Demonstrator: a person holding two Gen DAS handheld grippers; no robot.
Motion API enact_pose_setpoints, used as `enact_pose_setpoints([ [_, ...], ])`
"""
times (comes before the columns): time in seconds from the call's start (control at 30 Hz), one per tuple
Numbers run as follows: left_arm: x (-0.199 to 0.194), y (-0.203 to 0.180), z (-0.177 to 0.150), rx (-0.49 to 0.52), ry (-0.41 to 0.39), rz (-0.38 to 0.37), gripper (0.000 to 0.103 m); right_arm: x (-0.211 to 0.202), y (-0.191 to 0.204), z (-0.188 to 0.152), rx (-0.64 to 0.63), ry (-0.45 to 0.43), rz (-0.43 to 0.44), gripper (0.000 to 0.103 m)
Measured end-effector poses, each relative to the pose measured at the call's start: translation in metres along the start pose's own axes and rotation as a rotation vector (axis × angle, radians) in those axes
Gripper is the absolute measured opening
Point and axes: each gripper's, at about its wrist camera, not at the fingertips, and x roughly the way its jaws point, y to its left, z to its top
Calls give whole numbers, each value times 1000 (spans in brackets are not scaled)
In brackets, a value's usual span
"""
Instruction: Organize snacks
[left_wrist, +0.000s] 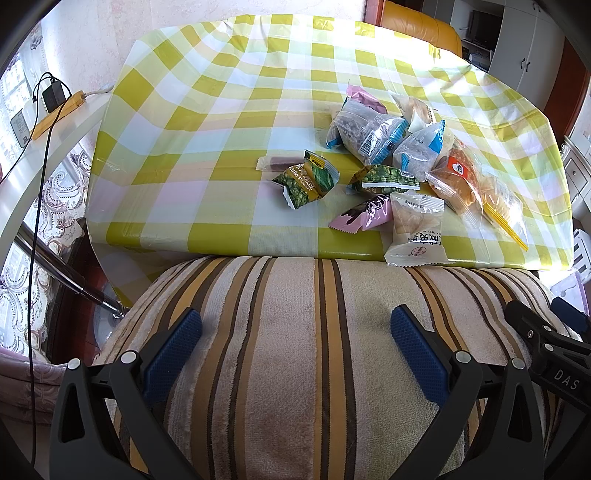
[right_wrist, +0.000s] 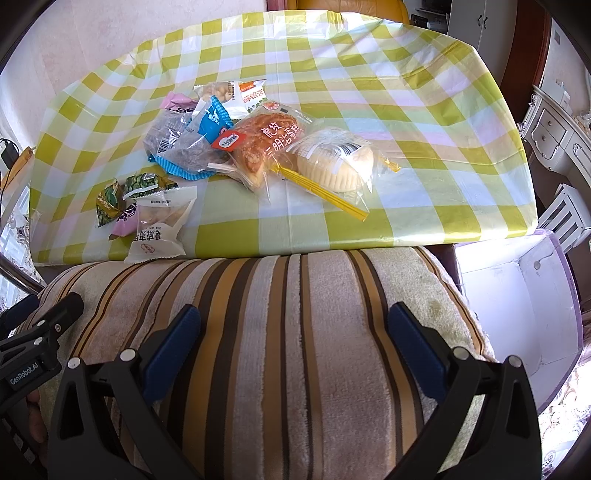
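A heap of snack packets lies on the yellow-checked tablecloth (left_wrist: 207, 110). It holds two green pea packets (left_wrist: 306, 181), pink packets (left_wrist: 364, 216), blue-trimmed clear bags (left_wrist: 365, 129), a white rice-cracker pack (left_wrist: 417, 229) at the near edge, a bagged braided bread (right_wrist: 258, 144) and a bagged pale bun (right_wrist: 332, 162). My left gripper (left_wrist: 295, 336) is open and empty above a striped cushion (left_wrist: 306, 350), well short of the table. My right gripper (right_wrist: 295, 336) is open and empty over the same cushion (right_wrist: 295, 332).
A white open box (right_wrist: 517, 295) stands right of the cushion, below the table's right corner. A power strip with a charger (left_wrist: 55, 107) lies on a white ledge at left, its cable hanging down. White furniture (right_wrist: 554, 136) stands at right.
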Motion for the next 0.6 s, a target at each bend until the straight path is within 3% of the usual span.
enact_pose_setpoints([
  [0.4, -1, 2, -1, -9, -5, -20, 98, 2, 1, 4, -9, 26, -9, 102],
  [0.6, -4, 5, 3, -18, -23, -58, 98, 7, -5, 17, 4, 106, 45, 102],
])
